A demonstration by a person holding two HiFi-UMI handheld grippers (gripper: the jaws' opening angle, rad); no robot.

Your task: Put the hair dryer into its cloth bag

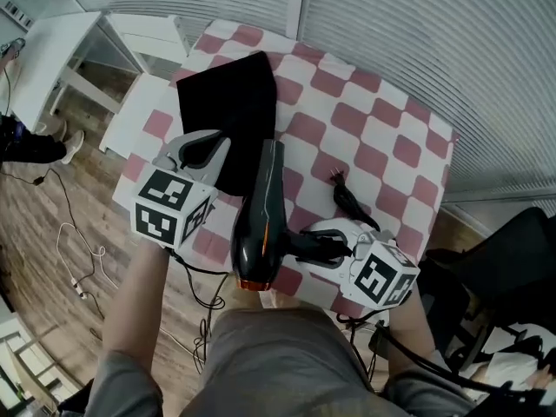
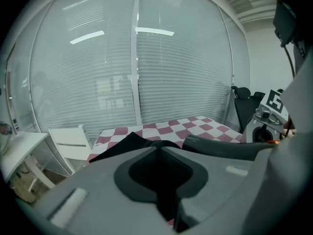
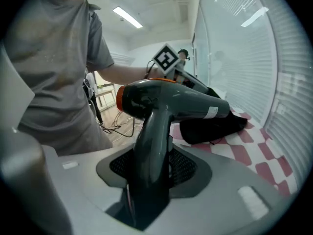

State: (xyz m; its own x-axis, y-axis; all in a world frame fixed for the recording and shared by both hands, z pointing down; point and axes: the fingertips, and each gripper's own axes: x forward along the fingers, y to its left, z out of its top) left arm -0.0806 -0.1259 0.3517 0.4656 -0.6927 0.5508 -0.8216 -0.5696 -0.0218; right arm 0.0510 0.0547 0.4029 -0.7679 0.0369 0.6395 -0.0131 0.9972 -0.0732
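Right tongs [image 1: 326, 246] clamped on the handle hold the hair dryer [image 1: 261, 224] over the tabletop's [image 1: 382, 137] near edge, its barrel pointing away at the cloth bag [image 1: 230, 111], whose near hem the left tongs [image 1: 208, 150] pinch shut

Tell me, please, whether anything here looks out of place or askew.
Only the cord: it trails loose on the tablecloth beside the hair dryer, plug end free, while the right gripper holds the handle. It may snag going into the cloth bag.
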